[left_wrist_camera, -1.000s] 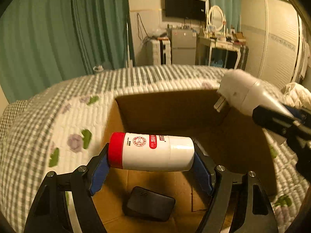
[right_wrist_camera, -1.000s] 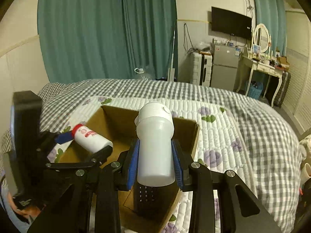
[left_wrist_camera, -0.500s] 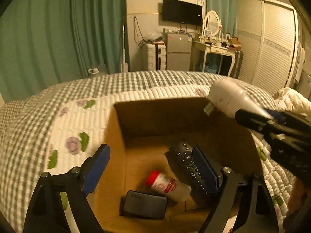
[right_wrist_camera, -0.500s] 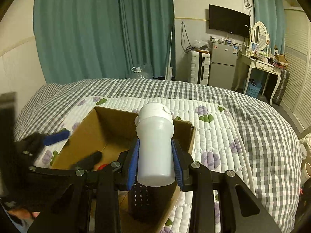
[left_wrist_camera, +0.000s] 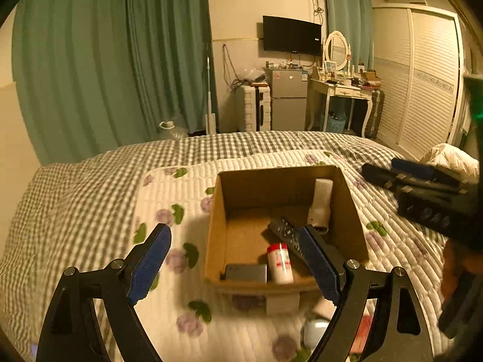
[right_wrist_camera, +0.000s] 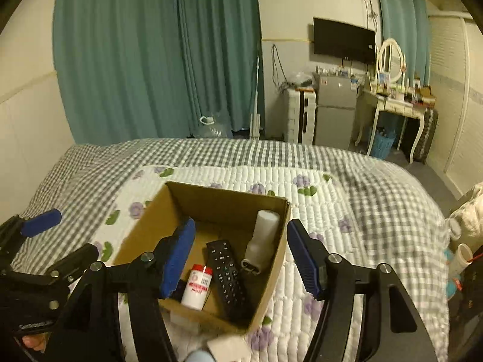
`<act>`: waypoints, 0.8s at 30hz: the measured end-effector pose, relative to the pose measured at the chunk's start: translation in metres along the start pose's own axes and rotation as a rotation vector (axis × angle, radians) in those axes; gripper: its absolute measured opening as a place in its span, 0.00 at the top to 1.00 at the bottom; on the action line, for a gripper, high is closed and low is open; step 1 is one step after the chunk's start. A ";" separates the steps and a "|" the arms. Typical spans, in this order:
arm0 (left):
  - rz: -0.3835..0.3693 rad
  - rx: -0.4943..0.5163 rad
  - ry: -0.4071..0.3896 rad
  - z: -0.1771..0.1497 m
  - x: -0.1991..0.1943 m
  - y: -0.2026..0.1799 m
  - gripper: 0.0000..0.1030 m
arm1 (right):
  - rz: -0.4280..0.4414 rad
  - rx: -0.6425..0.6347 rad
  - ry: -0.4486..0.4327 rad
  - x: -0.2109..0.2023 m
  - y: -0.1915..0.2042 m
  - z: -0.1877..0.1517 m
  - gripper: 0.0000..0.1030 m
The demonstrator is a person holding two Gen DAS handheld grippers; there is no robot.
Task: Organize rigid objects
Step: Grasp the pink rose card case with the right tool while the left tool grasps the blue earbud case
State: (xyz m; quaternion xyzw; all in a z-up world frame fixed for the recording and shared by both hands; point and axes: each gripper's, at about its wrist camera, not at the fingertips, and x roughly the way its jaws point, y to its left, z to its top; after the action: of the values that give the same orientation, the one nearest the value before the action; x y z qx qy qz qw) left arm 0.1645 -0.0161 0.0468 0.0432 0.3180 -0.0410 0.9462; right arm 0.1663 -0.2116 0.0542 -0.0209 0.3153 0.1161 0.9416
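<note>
— Above the bed, where are your fingers now, and what do they hold?

— Both are empty. My left gripper is spread wide, with nothing between the blue pads. My right gripper is wide open too, and it hangs over the cardboard box.

— Where are the things of the task?

— 4 are inside the box: a red-capped bottle lying on the bottom, a black remote beside it, a white flask leaning in the right far corner, and a flat grey case at the near wall.

— So which step is this?

— I judge it is between 2 placements. Some small things lie on the quilt in front of the box, but they are blurred. The next move probably calls for going down to 1 of them and closing on it.

— And the room?

— A bedroom in dim yellow light: green curtains, a wall television, a small fridge, a dressing table with an oval mirror.
</note>
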 end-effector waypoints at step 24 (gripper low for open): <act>-0.027 -0.114 0.223 -0.156 0.021 -0.004 0.03 | -0.030 -0.205 0.496 0.023 0.016 -0.183 0.13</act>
State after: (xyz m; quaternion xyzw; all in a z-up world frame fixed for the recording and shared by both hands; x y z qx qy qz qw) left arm 0.0877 -0.0043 -0.0899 -0.0108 0.4238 -0.0306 0.9052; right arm 0.0725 -0.2115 -0.1059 -0.1485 0.5225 0.1250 0.8303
